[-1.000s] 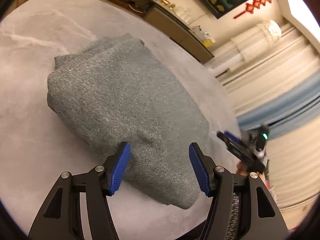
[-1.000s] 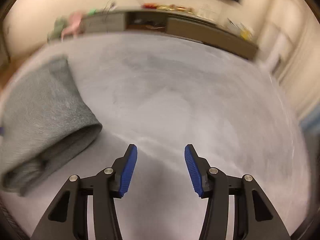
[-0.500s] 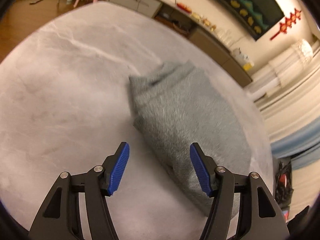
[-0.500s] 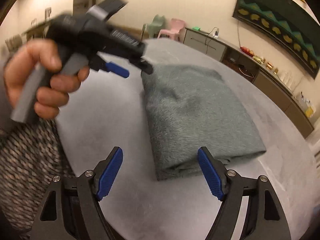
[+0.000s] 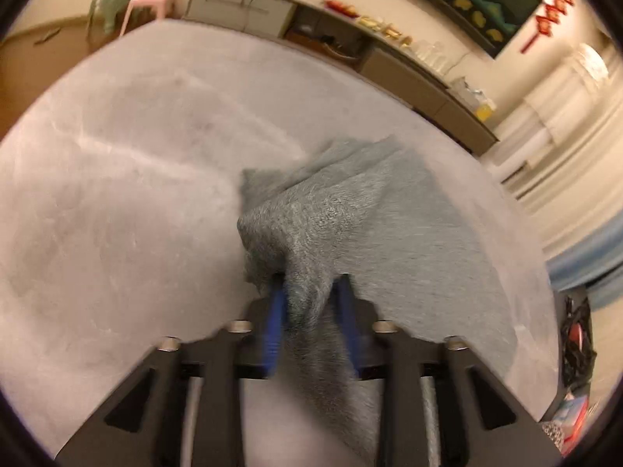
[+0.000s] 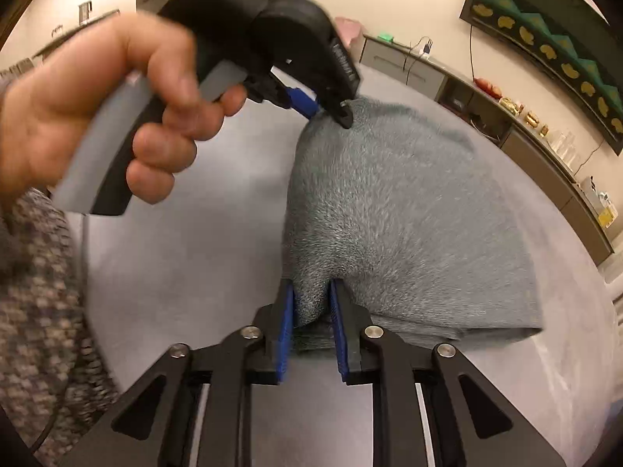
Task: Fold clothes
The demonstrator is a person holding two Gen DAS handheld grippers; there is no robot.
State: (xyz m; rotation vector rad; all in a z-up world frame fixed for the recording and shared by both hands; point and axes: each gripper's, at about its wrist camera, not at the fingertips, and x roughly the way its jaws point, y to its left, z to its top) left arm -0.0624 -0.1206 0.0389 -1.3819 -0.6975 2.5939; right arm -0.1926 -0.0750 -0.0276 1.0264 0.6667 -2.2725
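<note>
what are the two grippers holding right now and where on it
Both hold the folded grey garment. The right hand-held gripper is shut on its near corner; the left hand-held gripper is shut on the next corner along the same edge.

My right gripper [image 6: 310, 303]: black angular linkage arms, silver screw heads at the joints, ribbed blue pads [image 6: 287, 327]. My left gripper [image 5: 310, 303] is the same build; seen from the right wrist it has a black housing and grey handle. Sleeve [image 6: 39, 292] is grey-and-white checked knit.
</note>
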